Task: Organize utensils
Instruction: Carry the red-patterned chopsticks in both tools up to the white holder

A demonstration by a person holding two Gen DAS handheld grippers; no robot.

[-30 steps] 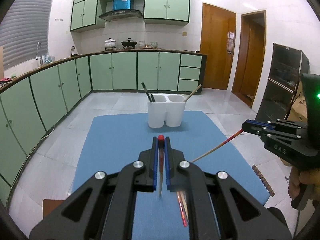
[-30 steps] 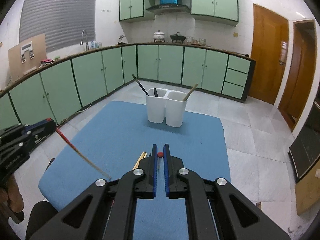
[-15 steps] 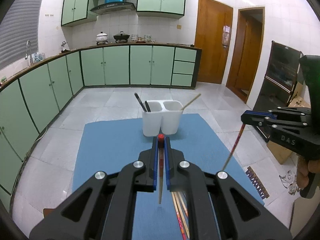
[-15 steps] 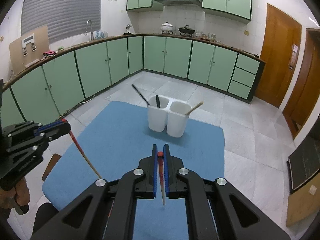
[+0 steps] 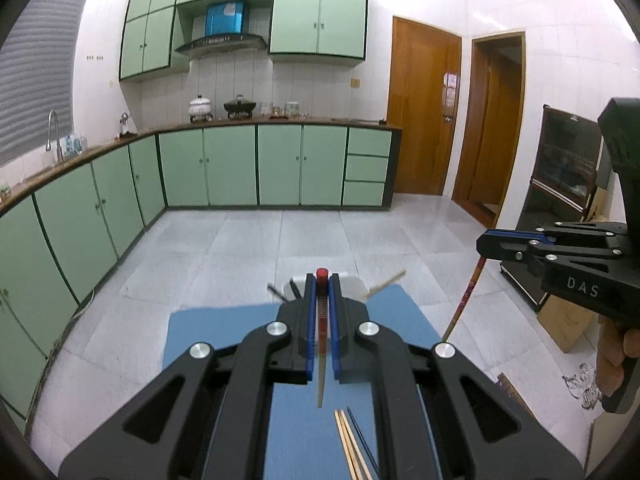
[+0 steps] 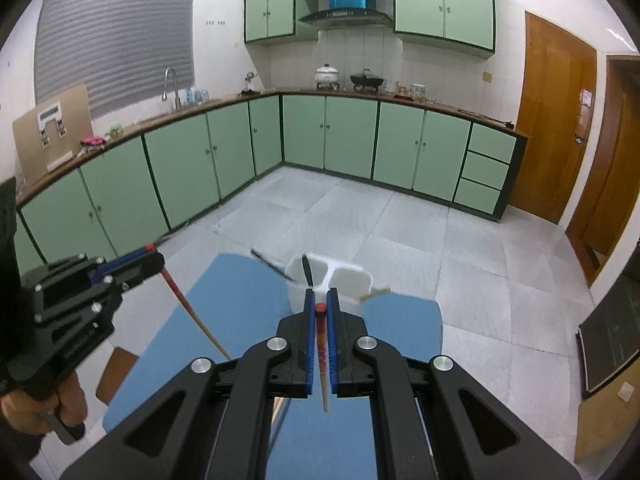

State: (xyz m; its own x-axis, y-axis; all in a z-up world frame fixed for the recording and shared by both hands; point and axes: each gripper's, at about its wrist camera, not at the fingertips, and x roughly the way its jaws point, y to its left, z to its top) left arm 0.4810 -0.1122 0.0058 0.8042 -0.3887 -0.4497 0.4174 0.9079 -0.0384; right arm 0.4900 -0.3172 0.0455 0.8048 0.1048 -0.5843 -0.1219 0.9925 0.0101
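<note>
My left gripper [image 5: 321,280] is shut on a red-topped chopstick [image 5: 320,364] that hangs tip-down above the blue mat [image 5: 224,336]. In the right wrist view the left gripper [image 6: 154,258] shows at the left, its chopstick [image 6: 192,312] slanting down. My right gripper [image 6: 320,296] is shut on a second red-topped chopstick [image 6: 323,368]. It appears at the right of the left wrist view [image 5: 486,244]. The white two-compartment holder [image 6: 344,276] stands just beyond both grippers, with black utensils [image 6: 306,270] in its left cup and a wooden stick [image 6: 376,293] in its right. Loose chopsticks [image 5: 352,440] lie on the mat.
Green base cabinets [image 6: 180,168] run along the left and far walls. Wooden doors [image 5: 424,112] stand at the right, with a dark cabinet [image 5: 568,184] and a cardboard box [image 5: 564,320] beside the mat. A brown board [image 6: 116,372] sits by the mat's left edge.
Both grippers have risen and moved forward toward the holder, each carrying its chopstick clear of the mat. The holder now sits low, partly behind the fingers.
</note>
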